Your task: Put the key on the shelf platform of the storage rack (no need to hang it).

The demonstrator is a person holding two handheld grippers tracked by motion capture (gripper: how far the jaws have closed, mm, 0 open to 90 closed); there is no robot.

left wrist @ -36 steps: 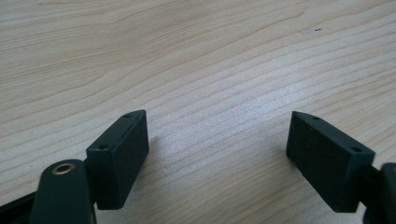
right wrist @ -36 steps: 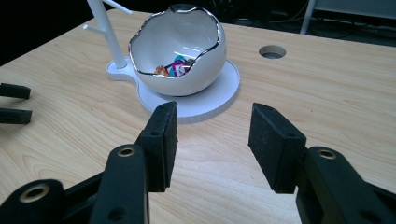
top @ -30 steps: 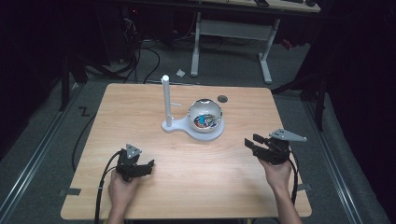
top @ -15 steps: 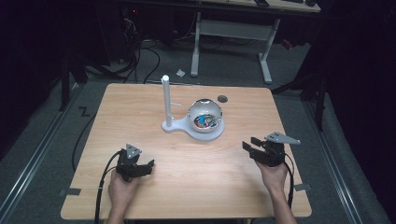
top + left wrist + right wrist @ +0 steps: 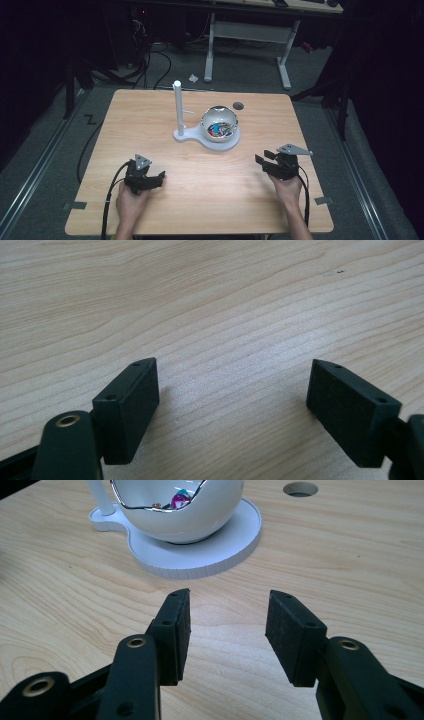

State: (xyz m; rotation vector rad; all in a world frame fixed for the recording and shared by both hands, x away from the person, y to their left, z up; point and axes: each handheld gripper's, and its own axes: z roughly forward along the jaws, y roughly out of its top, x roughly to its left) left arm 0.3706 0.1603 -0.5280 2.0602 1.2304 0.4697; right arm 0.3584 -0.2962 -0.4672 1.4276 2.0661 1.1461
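Both the left claw [image 5: 152, 179] and right claw [image 5: 265, 159] are released, empty, near side of the surface [image 5: 150, 125]; white bowl [image 5: 219, 123] and post [image 5: 177, 105] stand farther off, nothing between.

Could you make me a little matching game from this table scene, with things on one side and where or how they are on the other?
Things:
1. bowl
2. post
3. left gripper
4. round hole

Places or states:
A. cut into the table top, just behind the white base
B. low over bare wood at the near left, jaws open and empty
C. shiny, on the round end of the white base, with colourful bits inside
D. thin and white, upright on the narrow end of the base

Pairs: 1-C, 2-D, 3-B, 4-A
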